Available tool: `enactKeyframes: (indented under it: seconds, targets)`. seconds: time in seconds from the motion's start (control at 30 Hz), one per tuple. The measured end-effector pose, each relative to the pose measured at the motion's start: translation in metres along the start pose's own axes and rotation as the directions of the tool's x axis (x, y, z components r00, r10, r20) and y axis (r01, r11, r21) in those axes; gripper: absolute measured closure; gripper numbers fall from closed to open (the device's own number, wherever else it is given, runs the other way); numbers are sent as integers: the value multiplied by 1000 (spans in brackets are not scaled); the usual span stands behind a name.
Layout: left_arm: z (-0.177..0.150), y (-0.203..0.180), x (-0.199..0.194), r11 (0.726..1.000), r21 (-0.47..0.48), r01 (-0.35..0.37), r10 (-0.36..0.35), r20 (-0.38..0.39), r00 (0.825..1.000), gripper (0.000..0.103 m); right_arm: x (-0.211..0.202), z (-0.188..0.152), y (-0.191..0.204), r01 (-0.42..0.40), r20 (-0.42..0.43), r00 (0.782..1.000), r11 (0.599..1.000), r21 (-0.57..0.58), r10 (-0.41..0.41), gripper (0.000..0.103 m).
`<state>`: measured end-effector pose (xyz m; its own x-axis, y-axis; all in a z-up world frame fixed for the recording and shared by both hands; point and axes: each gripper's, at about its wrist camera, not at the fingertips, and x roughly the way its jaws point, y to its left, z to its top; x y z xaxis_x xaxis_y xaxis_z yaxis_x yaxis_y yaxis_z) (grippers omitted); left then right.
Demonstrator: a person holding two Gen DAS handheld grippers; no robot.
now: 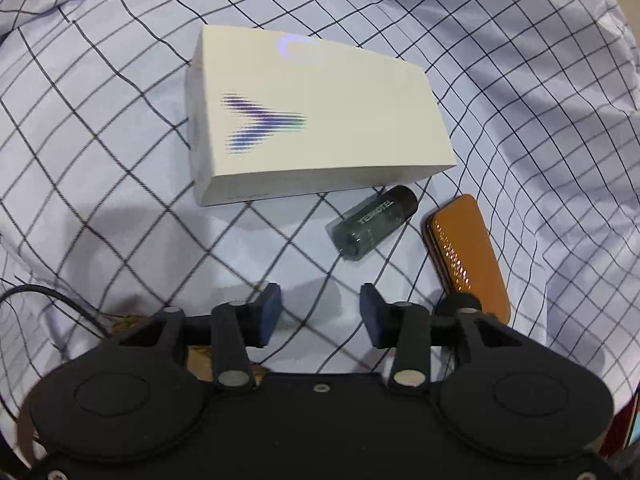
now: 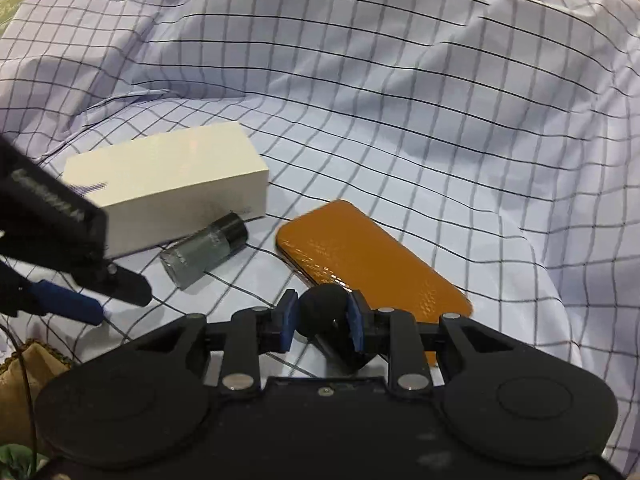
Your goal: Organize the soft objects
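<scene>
A white box (image 1: 312, 120) lies on the checked cloth (image 1: 120, 80), with a small dark bottle (image 1: 372, 226) and an orange case (image 1: 466, 256) in front of it. My left gripper (image 1: 320, 314) is open and empty, just short of the bottle. In the right wrist view my right gripper (image 2: 322, 320) is shut on a black round object (image 2: 322, 314), held just above the near end of the orange case (image 2: 368, 256). The box (image 2: 172, 188) and bottle (image 2: 204, 250) lie to its left. The left gripper's fingers (image 2: 72, 300) show at the far left.
The checked cloth (image 2: 400, 100) is rumpled, with raised folds behind and to the right. A tan woven thing (image 2: 24, 372) and a thin black cable (image 1: 48, 296) sit at the near left edge.
</scene>
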<state>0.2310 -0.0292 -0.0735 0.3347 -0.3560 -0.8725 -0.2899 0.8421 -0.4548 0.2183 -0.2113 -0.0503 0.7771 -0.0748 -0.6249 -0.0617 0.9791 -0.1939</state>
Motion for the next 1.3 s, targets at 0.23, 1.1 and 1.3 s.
enactKeyframes:
  seconds: [0.23,1.1,1.3]
  targets:
    - [-5,14,-17,995,96,5,-8,34,999,49,-8,14,9,-71,102,992,993,-93,81,53]
    - [-4,38,-21,973,228,-22,12,44,999,42,69,37,54,-304,-50,949,860,-409,312,24]
    - [-7,34,-25,960,279,-35,20,59,998,42,70,40,50,-318,-51,946,882,-348,321,33]
